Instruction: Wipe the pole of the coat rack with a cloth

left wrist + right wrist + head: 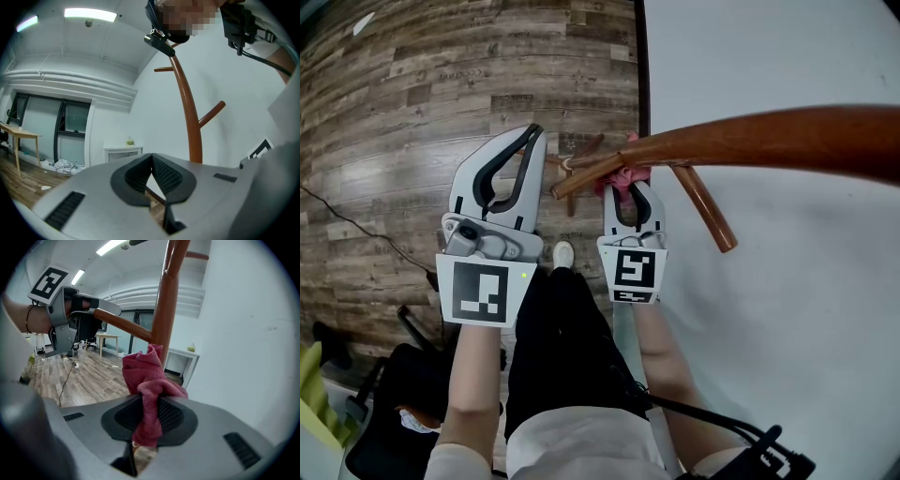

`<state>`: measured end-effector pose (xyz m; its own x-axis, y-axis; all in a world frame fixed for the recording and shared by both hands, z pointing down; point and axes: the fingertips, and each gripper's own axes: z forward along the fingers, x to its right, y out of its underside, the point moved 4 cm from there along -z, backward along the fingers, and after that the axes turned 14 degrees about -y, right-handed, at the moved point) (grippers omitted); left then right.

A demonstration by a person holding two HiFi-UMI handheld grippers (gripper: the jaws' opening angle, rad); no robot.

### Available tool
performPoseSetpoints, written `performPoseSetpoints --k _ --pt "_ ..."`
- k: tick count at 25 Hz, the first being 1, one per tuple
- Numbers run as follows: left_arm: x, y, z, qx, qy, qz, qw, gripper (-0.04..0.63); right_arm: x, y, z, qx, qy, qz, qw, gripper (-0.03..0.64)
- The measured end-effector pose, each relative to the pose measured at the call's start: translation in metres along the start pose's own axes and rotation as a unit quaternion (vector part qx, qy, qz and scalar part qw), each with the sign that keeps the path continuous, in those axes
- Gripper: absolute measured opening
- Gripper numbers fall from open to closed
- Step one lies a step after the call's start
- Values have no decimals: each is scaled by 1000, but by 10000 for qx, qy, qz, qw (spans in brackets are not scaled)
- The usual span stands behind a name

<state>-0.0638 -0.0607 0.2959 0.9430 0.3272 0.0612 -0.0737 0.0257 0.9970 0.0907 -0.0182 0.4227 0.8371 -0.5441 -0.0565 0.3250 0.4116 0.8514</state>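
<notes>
In the head view the coat rack's pole (769, 136) crosses the frame from 3 o'clock towards the centre. Its pegs (705, 208) branch off over the wood floor (441, 94). The right gripper (628, 199) points to 12 o'clock, with the red cloth (623, 178) bunched at its tips right against the pole. The left gripper (532, 133) sits at the cloth's 9 o'clock, near a peg but apparently clear of it.

In the left gripper view the ribbed pads (164, 173) meet at their tips with nothing between them, so this claw is closed and empty. The pole (187, 108) rises at 1 o'clock, well beyond the jaws.

In the right gripper view the claw (147, 413) is clamped on a fold of the cloth (147, 376). The fold hangs through the pads and bulges up towards 12 o'clock, where it touches the pole (166, 301). The left gripper (89, 308) shows at 10 o'clock beside a peg (124, 325); whether they touch I cannot tell.

By my reading the wiping is under way, with the cloth gripped and brought to the pole near where the pegs branch off. Nothing shows which stretches are already clean. The long run of pole above the cloth most likely remains to be wiped.
</notes>
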Motion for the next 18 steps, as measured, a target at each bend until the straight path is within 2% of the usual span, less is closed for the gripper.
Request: performPoseSetpoints --k 18 --pt "-2 11 -3 -106 -21 -33 9999 15 -3 19 15 -238 -73 -6 9997 86"
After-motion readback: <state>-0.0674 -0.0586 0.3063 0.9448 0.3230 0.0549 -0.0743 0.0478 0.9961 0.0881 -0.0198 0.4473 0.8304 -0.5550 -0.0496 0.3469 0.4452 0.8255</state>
